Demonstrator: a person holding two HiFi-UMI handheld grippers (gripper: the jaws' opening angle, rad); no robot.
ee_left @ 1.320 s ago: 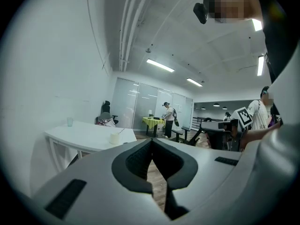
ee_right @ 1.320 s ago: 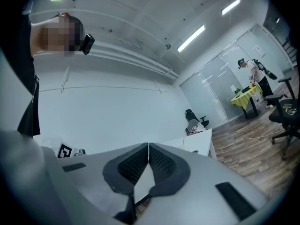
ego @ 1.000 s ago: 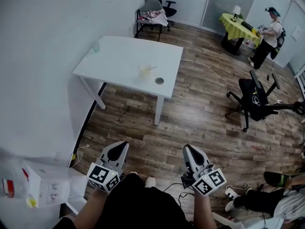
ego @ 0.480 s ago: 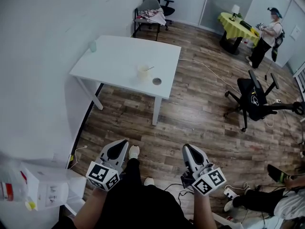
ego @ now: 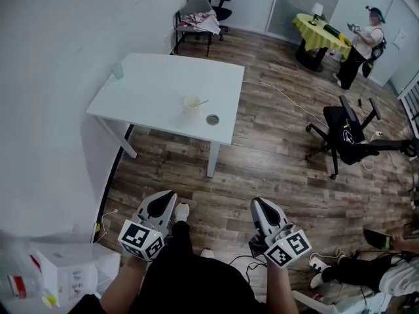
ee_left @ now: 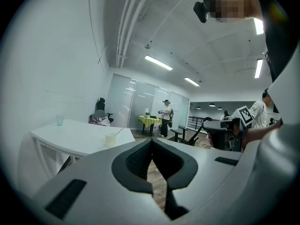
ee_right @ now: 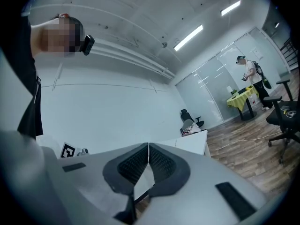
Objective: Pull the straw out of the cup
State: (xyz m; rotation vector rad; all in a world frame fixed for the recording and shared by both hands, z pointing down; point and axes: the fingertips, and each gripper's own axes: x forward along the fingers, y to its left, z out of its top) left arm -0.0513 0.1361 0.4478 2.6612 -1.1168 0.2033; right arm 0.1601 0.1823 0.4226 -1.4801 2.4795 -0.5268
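We hold both tongs low in front of us, over the wood floor [ego: 275, 152], well apart from the counter [ego: 154, 87]. The left tongs [ego: 167, 197] have their jaws pressed together with nothing between them. The right tongs [ego: 256, 204] are the same, tips touching and empty. The cup [ego: 191, 104] stands on the counter toward its near right part, and the straw [ego: 202, 102] sits in it, leaning right. A small disc [ego: 213, 119] lies just beside the cup. A glass [ego: 118, 71] stands at the counter's left edge.
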